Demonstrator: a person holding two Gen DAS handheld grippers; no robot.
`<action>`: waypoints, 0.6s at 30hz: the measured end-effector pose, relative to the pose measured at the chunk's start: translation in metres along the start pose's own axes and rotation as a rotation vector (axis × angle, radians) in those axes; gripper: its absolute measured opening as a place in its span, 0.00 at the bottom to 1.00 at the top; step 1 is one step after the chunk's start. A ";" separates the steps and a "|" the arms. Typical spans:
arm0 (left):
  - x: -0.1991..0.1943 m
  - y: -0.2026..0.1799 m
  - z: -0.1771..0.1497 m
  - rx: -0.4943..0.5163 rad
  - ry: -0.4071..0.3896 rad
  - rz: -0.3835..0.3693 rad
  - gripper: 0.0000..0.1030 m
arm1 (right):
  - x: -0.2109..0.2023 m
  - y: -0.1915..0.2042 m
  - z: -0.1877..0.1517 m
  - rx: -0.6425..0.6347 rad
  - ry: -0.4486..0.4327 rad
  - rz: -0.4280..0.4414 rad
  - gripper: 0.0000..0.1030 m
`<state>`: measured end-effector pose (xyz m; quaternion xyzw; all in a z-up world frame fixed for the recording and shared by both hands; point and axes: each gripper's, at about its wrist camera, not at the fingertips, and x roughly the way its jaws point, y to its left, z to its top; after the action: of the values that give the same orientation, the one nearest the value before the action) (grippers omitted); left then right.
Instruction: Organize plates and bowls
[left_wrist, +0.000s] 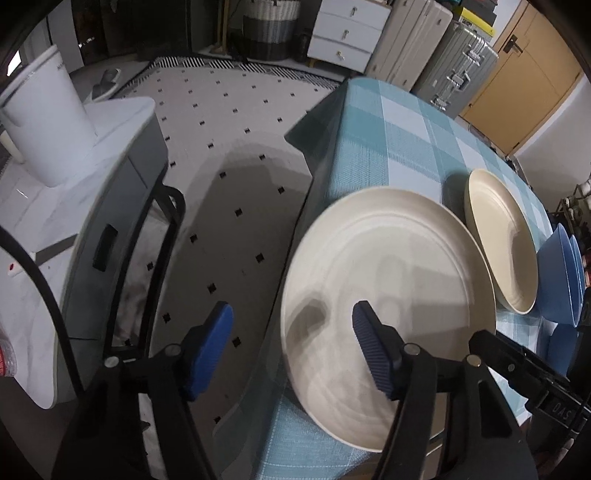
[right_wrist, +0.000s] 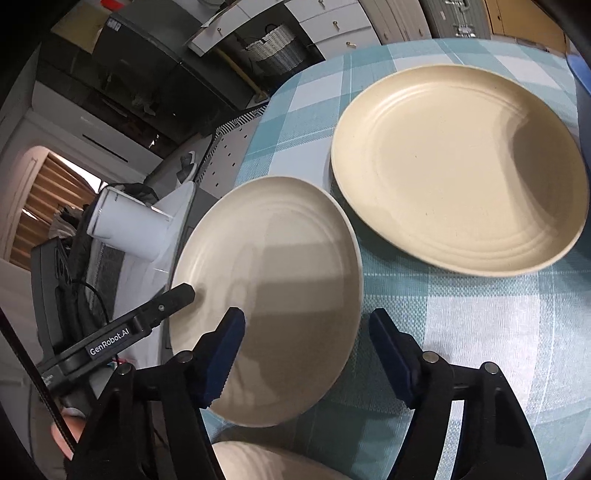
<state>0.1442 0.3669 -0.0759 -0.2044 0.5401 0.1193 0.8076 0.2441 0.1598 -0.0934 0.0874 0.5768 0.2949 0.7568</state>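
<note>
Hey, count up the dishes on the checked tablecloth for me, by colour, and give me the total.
Cream plates: 2, the near plate and the far plate
Blue bowls: 2, nested
Total: 4

You can read "GenRobot.AI" in white letters on the black body of the left gripper (right_wrist: 184, 295), seen from the right wrist view. On the right gripper (left_wrist: 480, 339), white characters show upside down and cannot be made out surely.
</note>
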 end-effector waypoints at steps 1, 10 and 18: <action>0.002 0.000 0.000 0.002 0.008 -0.001 0.64 | 0.003 0.002 0.001 -0.001 -0.001 -0.004 0.68; 0.006 0.000 -0.001 -0.001 0.011 -0.010 0.25 | 0.010 0.002 0.006 0.004 0.018 -0.048 0.44; 0.005 0.004 -0.002 0.001 0.013 -0.011 0.12 | 0.011 -0.008 0.008 0.027 0.020 -0.074 0.08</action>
<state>0.1434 0.3691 -0.0822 -0.2076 0.5442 0.1133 0.8049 0.2559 0.1609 -0.1038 0.0733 0.5910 0.2595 0.7602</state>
